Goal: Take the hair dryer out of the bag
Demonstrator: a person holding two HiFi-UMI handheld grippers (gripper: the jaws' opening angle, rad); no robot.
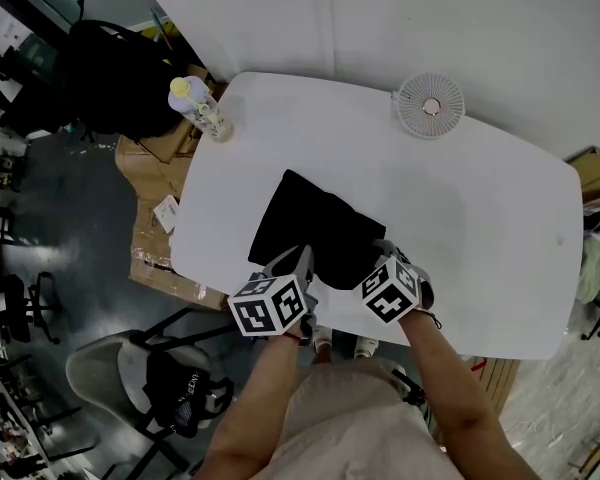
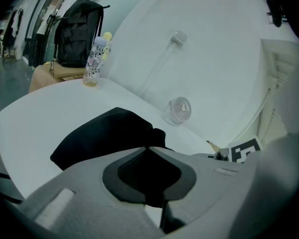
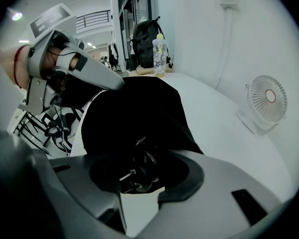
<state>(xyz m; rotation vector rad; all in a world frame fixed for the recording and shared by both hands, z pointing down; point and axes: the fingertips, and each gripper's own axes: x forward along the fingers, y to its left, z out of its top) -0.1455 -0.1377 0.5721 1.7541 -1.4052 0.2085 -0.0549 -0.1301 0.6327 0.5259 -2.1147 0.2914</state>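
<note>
- hair dryer (image 3: 139, 169): only a glossy black curved part with two small metal prongs shows, at the mouth of the bag (image 1: 310, 218); its long axis and heading cannot be read.
- bag: matte black cloth, soft, roughly rectangular, lying skew on the table's near half, mouth toward the person.
- right gripper (image 1: 382, 250): jaws half apart around the glossy part, not pressing it.
- left gripper (image 1: 302, 266): jaws closed, pinching the bag's near edge.
- table (image 1: 460, 218): smooth, white, with rounded corners; a round white fan (image 1: 429, 105) and a clear bottle (image 1: 202, 108) stand at the far side.

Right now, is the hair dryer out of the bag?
In, it seems: no dryer shows on the table outside the bag.
</note>
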